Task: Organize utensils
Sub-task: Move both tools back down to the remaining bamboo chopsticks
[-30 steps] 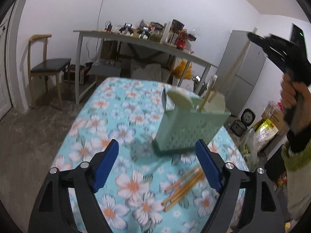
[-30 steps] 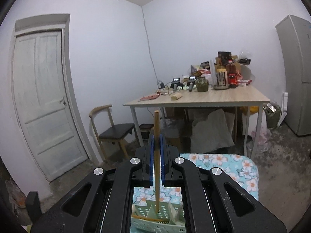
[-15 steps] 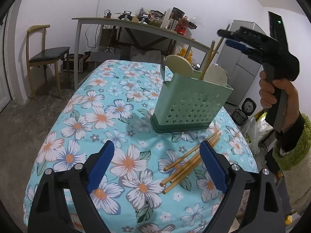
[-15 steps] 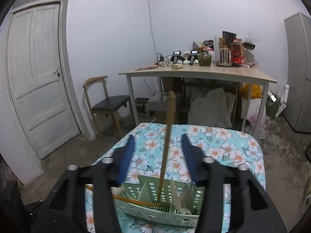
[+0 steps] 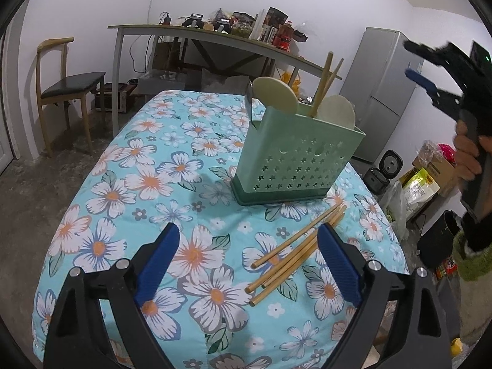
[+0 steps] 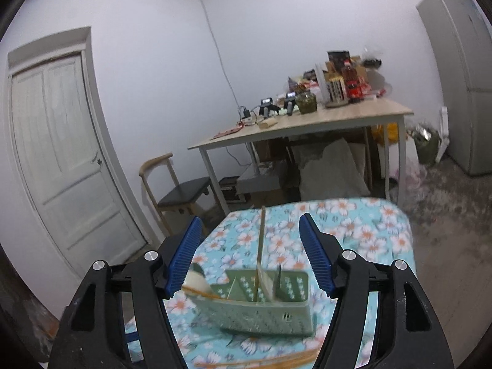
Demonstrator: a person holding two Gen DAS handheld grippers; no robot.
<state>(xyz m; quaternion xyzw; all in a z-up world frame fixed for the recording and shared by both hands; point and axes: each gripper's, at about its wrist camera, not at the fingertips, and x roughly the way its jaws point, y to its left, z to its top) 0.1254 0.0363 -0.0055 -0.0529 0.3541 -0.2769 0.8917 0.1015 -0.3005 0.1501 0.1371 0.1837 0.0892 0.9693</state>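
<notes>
Chopsticks (image 5: 296, 247), four or five loose ones, lying on the flowered surface (image 5: 129, 166) in the left wrist view, just ahead of the left claw (image 5: 246, 256) and partly between its blue pads. Long axis running diagonally, near ends low and toward the middle, far ends up and to the right, pointing at the foot of the green holder (image 5: 295, 156). Left claw spread wide, gripping nothing, hovering low and tilted down over the cloth. Holder upright beyond the sticks, already carrying two chopsticks and two pale round-topped utensils. Right claw (image 5: 415, 61) high at the right edge of this view, held in a hand (image 5: 469, 150), well above and beside the holder, jaws parted and empty.

From the right wrist view, looking down past the right claw (image 6: 247, 259): jaws wide apart, nothing between the pads. One chopstick (image 6: 260, 246) standing nearly upright in the holder (image 6: 255, 304), seen in the gap but touching neither pad. Loose sticks (image 6: 261, 361) blurred along the bottom edge, nearer than the holder.

Judged from this: left hand much the nearer to the loose bundle, so likely the next pick. Closing across the diagonal calls for turning the wrist so the pads lie square to the sticks; otherwise a risk of catching only one end, or of rolling the rest aside.
</notes>
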